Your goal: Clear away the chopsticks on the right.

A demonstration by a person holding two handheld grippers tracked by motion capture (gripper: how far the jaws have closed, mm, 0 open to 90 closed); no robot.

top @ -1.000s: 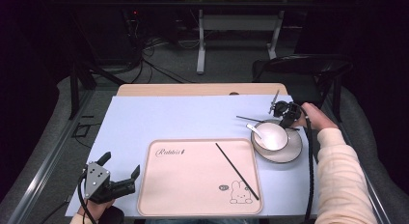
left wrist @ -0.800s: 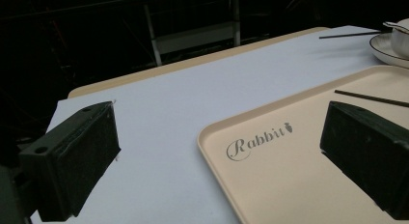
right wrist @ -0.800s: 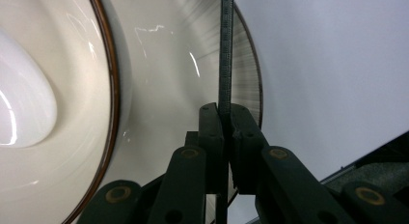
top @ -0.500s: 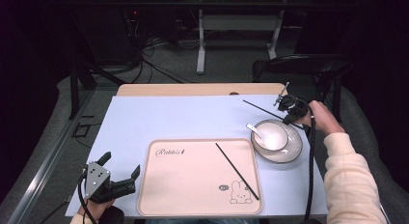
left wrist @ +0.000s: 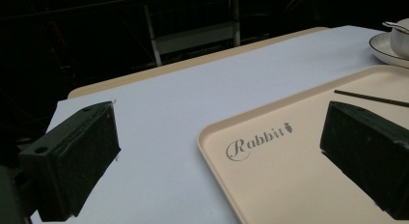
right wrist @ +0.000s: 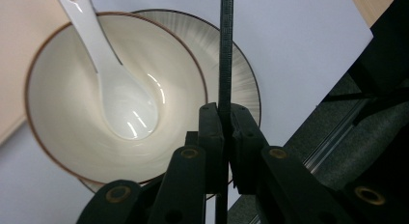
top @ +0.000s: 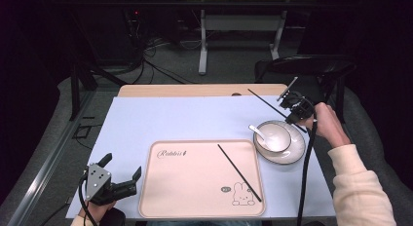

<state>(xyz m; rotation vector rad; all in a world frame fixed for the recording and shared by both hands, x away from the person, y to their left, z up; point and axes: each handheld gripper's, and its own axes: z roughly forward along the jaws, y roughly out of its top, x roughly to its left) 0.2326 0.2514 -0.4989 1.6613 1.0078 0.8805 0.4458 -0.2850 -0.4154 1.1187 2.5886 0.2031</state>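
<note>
My right hand-held gripper [top: 293, 105] clenched on second chopstick [top: 265, 103], now lifted off worktop [top: 185, 119] above bowl [top: 273, 136]. First chopstick [top: 238, 172] already on tray [top: 195, 206]; carry next. Left hand-held gripper [top: 119, 179] released, idle.

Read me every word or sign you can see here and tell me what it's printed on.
"Rabbit", in script with a small carrot mark after it: on the tray, near its top left corner.
A small dark speech bubble beside the rabbit drawing on the tray: too small to read.
Nothing readable on the bowl, spoon or plate.
</note>
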